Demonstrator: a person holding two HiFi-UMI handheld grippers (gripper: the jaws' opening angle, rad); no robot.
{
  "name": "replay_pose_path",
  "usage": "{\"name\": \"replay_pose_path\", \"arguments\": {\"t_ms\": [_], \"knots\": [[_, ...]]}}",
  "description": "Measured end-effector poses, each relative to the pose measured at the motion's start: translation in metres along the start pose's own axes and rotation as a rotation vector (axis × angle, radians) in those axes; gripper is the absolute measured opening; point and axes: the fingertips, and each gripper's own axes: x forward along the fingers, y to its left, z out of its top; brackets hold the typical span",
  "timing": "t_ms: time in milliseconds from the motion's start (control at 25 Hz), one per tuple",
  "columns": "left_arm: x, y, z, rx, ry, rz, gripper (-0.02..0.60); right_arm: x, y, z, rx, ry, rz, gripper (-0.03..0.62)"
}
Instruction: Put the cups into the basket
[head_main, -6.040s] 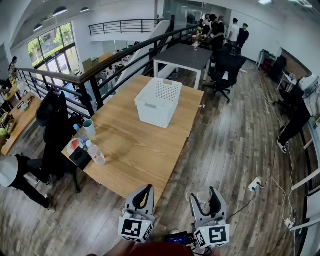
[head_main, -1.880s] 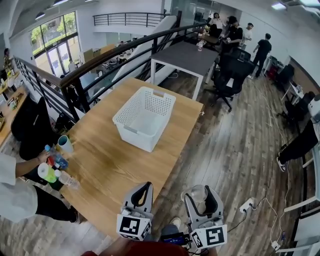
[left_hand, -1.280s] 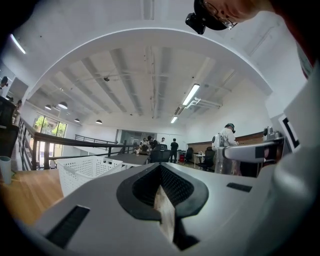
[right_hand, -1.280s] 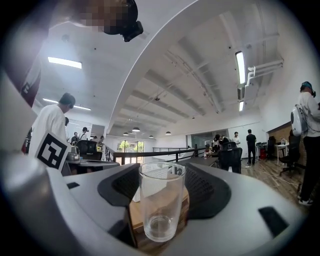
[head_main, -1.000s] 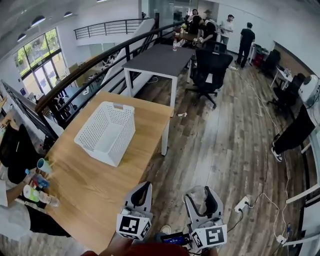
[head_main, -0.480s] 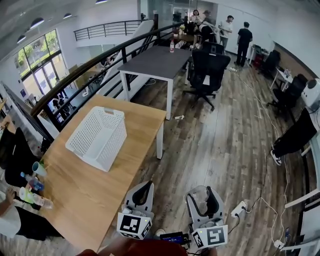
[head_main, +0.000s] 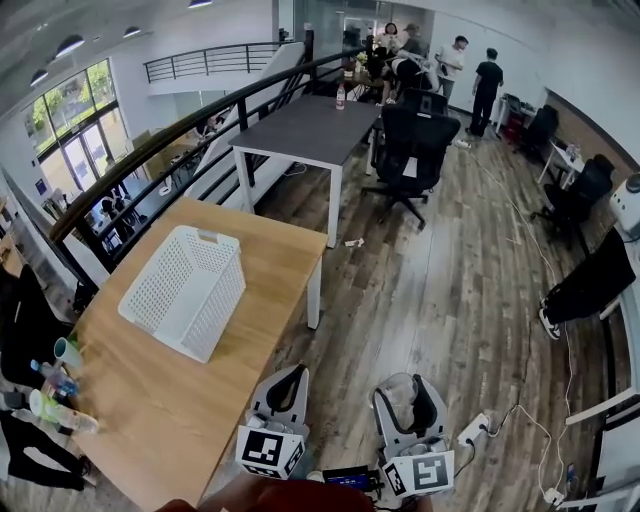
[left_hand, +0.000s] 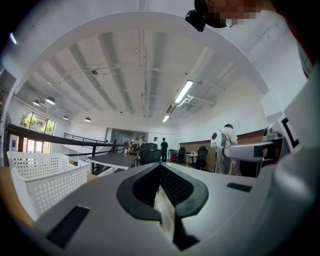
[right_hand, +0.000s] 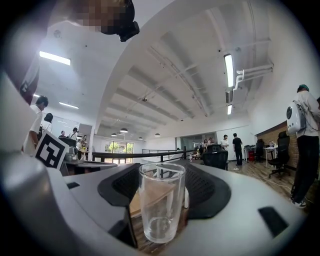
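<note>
Jaws of R gripper (right_hand: 159, 176) clamping upright glass (right_hand: 161, 200); L gripper (left_hand: 160, 169) jaws pressing together, empty. Basket (head_main: 185, 290) sitting on table (head_main: 150, 400) at 10 o'clock from glass, well apart. L gripper lying nearer, but R holding cup.

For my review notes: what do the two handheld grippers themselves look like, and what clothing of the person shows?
The left gripper and right gripper share light grey moulded bodies with curved jaws lined in black ribbed pads. The left cube and right cube are white with black square markers. A dark red garment shows at the bottom edge.
</note>
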Motion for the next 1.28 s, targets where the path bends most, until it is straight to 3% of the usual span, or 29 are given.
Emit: {"name": "replay_pose_path", "arguments": {"t_ms": [880,1280], "knots": [[0.104,0.107,0.025,-0.018,-0.024,0.018,0.006,0.16,-0.004,0.016,-0.034,0.012,0.029,0.276],[0.155,0.122,0.019,-0.054,-0.031,0.041,0.006,0.203,-0.037,0.016,-0.024,-0.007,0.038,0.276]]}}
